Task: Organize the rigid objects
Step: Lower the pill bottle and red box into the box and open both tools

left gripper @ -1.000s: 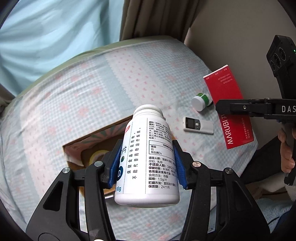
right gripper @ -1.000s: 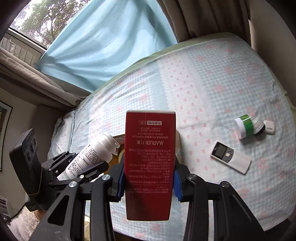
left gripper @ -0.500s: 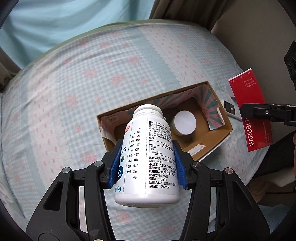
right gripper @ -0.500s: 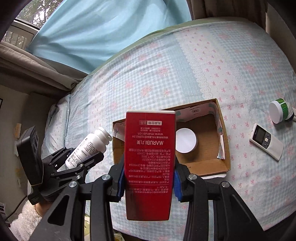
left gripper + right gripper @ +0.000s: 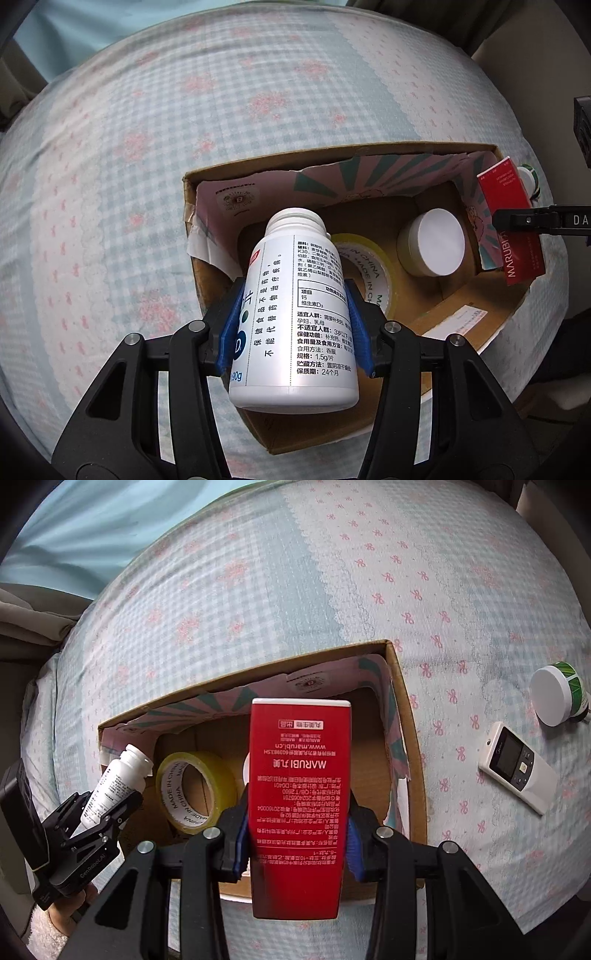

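Clamping a white supplement bottle (image 5: 295,317) between its blue pads (image 5: 231,332), the left gripper (image 5: 295,332) points down over the open cardboard box (image 5: 461,332); cap end sits forward of the fingertips. Beyond them in the box: a yellow tape roll (image 5: 373,266) and, further right, a white-lidded jar (image 5: 432,247). Right gripper (image 5: 297,834) is clenched on a red MARUBI carton (image 5: 299,794), which also hangs over the box, its top end ahead of the fingers. Right of those fingers, on the checked bedsheet (image 5: 258,590) outside the box: a white remote (image 5: 517,768) and a green-labelled jar (image 5: 557,694), near each other.
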Demonstrator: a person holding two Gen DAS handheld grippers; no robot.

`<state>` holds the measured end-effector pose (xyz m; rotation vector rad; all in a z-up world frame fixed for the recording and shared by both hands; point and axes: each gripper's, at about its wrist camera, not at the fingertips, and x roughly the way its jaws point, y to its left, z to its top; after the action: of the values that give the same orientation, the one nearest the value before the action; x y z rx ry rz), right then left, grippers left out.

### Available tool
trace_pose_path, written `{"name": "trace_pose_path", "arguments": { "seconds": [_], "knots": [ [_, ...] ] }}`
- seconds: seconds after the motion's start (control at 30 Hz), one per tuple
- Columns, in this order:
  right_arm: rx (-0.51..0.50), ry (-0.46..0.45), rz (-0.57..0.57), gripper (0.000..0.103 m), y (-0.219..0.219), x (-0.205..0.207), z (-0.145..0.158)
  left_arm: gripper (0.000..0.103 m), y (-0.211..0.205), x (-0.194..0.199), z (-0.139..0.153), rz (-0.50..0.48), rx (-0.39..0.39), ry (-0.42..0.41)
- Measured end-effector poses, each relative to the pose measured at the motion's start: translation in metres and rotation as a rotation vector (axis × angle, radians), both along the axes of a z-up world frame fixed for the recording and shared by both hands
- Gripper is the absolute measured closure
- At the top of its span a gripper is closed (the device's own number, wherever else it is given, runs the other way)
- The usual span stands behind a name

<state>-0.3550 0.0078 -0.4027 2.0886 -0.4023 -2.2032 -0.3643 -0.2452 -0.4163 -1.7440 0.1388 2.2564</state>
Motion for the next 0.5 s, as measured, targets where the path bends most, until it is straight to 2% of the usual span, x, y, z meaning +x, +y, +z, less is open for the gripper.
{"name": "trace_pose_path", "arguments": {
  "seconds": [0.13, 0.2, 0.27, 0.3, 0.33, 0.4, 0.5],
  "knots": [
    [0.016, -0.025, 0.014, 0.064, 0.001, -0.001, -0.01, 0.055, 0.004, -0.001, -0.007, 0.039, -0.045, -0.006],
    [0.036, -0.033, 0.03, 0.064, 0.0, -0.002, -0.014, 0.049, 0.001, 0.0, -0.007, 0.083, 0.005, -0.012],
    [0.061, -0.035, 0.046, 0.058, -0.001, -0.003, -0.016, 0.015, -0.001, 0.005, -0.002, 0.098, 0.118, -0.029],
    [0.062, -0.031, 0.049, 0.036, 0.0, -0.003, -0.015, 0.0, 0.001, 0.008, 0.001, 0.099, 0.154, -0.032],
    [0.054, -0.03, 0.047, 0.0, 0.002, -0.003, -0.014, 0.0, 0.005, 0.01, 0.004, 0.103, 0.137, -0.037],
    [-0.029, -0.023, 0.041, 0.0, 0.004, -0.001, -0.011, 0.0, 0.009, 0.013, 0.01, 0.112, 0.1, -0.039],
    [0.006, -0.009, 0.049, 0.0, 0.004, 0.006, -0.009, 0.0, 0.005, 0.014, 0.011, 0.139, 0.099, -0.084]
  ]
}}
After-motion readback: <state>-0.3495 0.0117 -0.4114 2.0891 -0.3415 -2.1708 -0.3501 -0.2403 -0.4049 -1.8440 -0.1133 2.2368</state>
